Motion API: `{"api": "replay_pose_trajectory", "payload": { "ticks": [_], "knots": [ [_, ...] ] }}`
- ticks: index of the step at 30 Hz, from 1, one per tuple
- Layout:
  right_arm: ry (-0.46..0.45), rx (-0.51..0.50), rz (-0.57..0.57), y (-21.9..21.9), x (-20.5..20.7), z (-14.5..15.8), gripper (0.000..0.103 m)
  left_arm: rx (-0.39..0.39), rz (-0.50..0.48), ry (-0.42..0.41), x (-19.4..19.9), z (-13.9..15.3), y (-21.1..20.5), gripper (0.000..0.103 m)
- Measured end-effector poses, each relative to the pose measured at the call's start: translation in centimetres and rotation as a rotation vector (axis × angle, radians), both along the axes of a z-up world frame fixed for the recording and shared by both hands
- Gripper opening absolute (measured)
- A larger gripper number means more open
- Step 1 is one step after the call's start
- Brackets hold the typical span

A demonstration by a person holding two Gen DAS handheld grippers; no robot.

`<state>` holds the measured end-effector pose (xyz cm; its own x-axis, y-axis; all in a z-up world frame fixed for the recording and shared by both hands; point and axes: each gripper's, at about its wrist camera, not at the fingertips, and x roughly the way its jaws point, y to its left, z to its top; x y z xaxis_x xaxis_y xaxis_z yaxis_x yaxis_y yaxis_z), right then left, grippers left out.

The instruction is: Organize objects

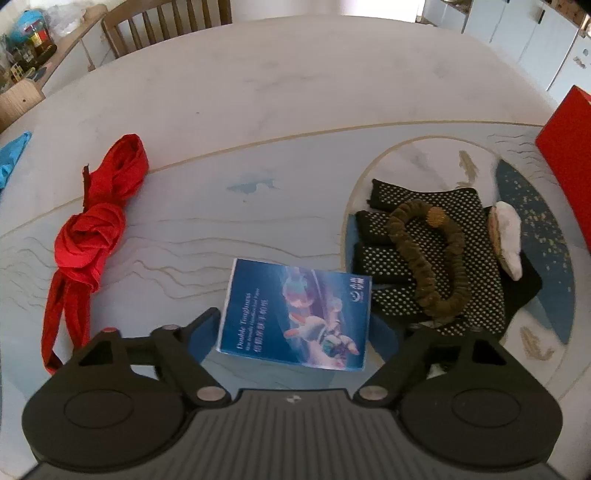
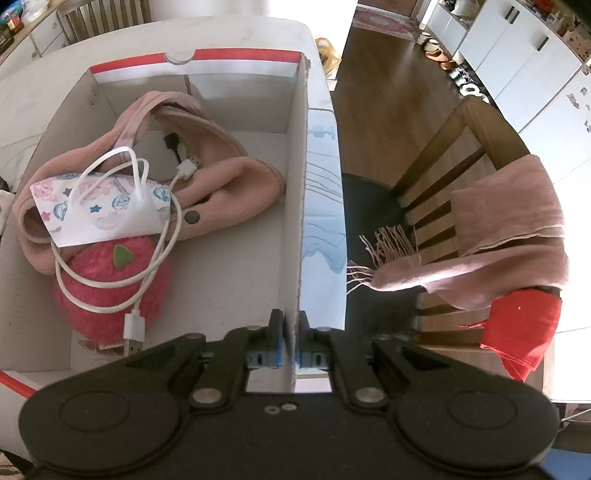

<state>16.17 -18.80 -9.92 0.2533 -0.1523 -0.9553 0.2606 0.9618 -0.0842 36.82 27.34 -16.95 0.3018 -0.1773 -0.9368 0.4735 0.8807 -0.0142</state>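
Pale marble-patterned table fills the centre; slatted wooden chair top left, white cabinets upper right, dark wood floor gleaming in daylight.

My left wrist cam: looks down-forward over table, close. My right wrist cam: looks steeply down into box, very near. Shared: table, box.

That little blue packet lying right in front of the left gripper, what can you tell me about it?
The blue packet is a flat, glossy rectangle that looks like a soft pack of paper tissues. It carries cartoon artwork, white English and Chinese lettering, and a small logo in one corner. It lies flat on the table, slightly askew, between the open fingers of the left gripper. Its right edge meets or overlaps the black dotted glove.
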Motion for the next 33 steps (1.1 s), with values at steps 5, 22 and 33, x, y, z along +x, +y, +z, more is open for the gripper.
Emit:
{"api": "replay_pose_trajectory", "payload": {
  "ticks": [5,22,33],
  "knots": [
    [-0.003,0.007,0.008,0.3,-0.2,0.0,0.004,0.004,0.0,-0.003,-0.5,0.2,-0.1,0.078],
    [-0.044,0.043,0.021,0.6,-0.9,0.0,0.003,-0.104,-0.018,-0.044,-4.8,6.7,-2.0,0.078],
    [-0.062,0.049,0.023,0.6,-1.2,-0.1,0.003,-0.214,-0.276,-0.125,-9.2,14.0,-11.4,0.078]
  ]
}}
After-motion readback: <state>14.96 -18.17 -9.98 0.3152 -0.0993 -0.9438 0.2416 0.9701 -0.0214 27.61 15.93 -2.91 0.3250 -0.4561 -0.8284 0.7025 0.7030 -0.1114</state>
